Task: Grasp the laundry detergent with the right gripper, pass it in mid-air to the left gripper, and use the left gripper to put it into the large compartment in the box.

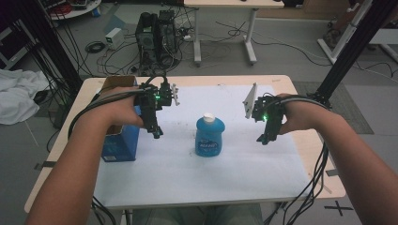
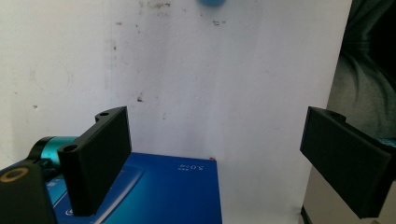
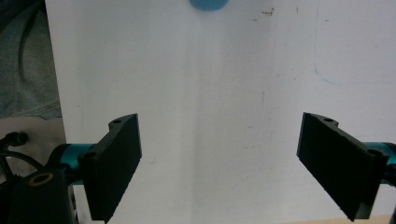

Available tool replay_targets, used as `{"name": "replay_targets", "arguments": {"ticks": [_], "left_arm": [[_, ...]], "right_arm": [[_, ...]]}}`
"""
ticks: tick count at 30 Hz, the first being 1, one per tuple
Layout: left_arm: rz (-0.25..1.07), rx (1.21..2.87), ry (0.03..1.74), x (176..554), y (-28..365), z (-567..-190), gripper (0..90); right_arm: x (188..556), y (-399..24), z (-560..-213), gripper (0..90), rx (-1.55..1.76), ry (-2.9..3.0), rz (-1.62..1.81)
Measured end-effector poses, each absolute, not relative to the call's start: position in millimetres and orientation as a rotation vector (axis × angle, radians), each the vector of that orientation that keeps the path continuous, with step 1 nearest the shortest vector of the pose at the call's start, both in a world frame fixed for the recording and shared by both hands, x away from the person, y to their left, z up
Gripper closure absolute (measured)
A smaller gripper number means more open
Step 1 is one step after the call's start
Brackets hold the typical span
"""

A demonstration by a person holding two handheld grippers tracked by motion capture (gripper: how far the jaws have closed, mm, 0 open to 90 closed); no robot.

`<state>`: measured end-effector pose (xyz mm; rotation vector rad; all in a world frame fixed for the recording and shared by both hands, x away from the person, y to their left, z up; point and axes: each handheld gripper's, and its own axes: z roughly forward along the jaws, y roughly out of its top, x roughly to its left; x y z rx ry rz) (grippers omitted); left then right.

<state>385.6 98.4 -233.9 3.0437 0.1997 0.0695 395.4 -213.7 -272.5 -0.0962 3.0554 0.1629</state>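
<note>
Blue bottle (image 1: 210, 136) between both open tools.

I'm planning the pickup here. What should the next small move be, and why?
Probably bring the right hand-held gripper in toward the blue bottle at body height. The bottle stands upright and untouched on the white sheet between both hand-held grippers. The right one's jaws are wide open and empty, while the left hand-held gripper hovers by the blue box.
</note>
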Motion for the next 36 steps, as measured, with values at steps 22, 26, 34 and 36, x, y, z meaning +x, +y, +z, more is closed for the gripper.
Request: {"name": "replay_targets", "arguments": {"ticks": [22,26,34,36], "left_arm": [[0.06,3.058,0.217,381.4,102.4,-232.5,8.9],[0.061,3.064,0.217,378.3,101.9,-232.4,8.9],[0.055,3.059,0.215,372.2,103.6,-233.2,8.9],[0.058,3.06,0.22,371.2,104.1,-233.1,8.9]], "right_arm": [[393.4,-220.0,-268.9,13.1,-0.079,3.037,0.189],[389.8,-225.1,-268.9,13.1,-0.001,3.042,0.323],[390.4,-243.4,-270.3,13.1,0.076,2.988,0.746],[391.9,-246.5,-276.5,13.1,0.078,2.974,0.829]]}}
